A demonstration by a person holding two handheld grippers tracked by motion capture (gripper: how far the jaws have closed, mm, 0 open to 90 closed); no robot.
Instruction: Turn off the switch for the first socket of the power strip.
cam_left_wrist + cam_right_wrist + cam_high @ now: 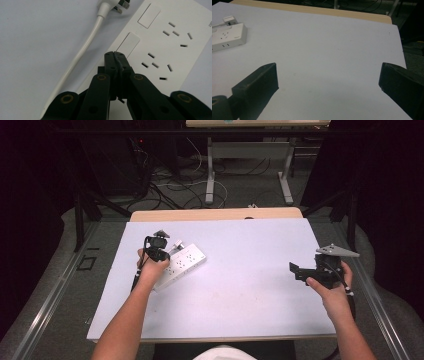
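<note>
A white power strip [181, 265] lies at nine o'clock on the desk [240, 285], its plug [120, 6] loose beside it. The left tool [115, 55], jaws pressed together and empty, points at a rocker switch [128, 43]; the right tool [328, 77] waits wide at three o'clock. Nothing appears plugged in.

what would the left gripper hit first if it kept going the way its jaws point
Probably the white power strip: the left gripper, jaws shut, aims at one of its rocker switches by the edge. How close the tips already are is unclear.
</note>
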